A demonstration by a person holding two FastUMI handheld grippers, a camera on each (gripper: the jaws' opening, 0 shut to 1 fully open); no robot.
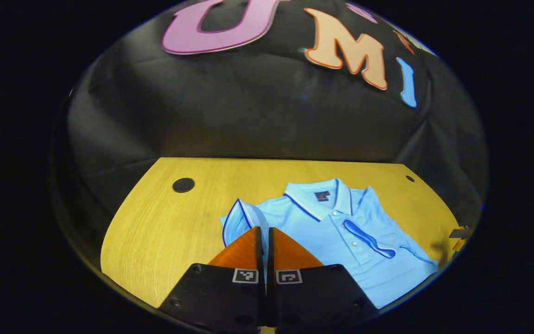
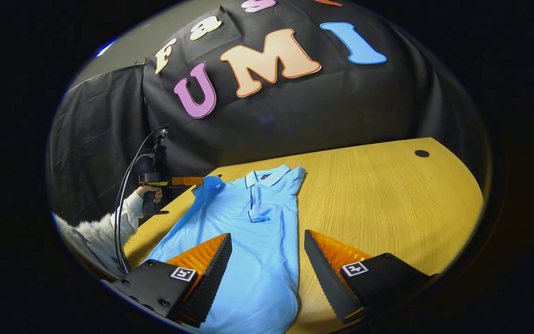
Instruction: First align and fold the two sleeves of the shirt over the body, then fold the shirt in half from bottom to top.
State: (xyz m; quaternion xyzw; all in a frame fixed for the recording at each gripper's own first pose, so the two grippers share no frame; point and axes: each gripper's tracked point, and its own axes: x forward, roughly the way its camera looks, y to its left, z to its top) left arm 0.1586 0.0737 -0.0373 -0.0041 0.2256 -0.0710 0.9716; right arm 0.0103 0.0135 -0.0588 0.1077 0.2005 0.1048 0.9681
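Observation:
A light blue polo shirt [image 1: 341,222] lies face up on the yellow wooden table [image 1: 155,232], collar toward the wall. My left gripper [image 1: 264,229] is shut on one sleeve [image 1: 239,215] with dark trim and holds it up beside the body. The cuff of the other sleeve [image 1: 369,239] lies folded over the chest. In the right gripper view, a hand in a white sleeve [image 2: 130,211] holds the left gripper [image 2: 193,181] with the raised sleeve [image 2: 209,188] at its tip. My right gripper [image 2: 267,234] hangs open over the shirt's lower half [image 2: 262,269], with nothing between its fingers.
Black cloth walls close in the table at the back and sides. A round cable hole [image 1: 183,185] sits in the table's far corner left of the shirt, another [image 2: 421,153] at the far right. Bare tabletop [image 2: 387,208] spreads right of the shirt.

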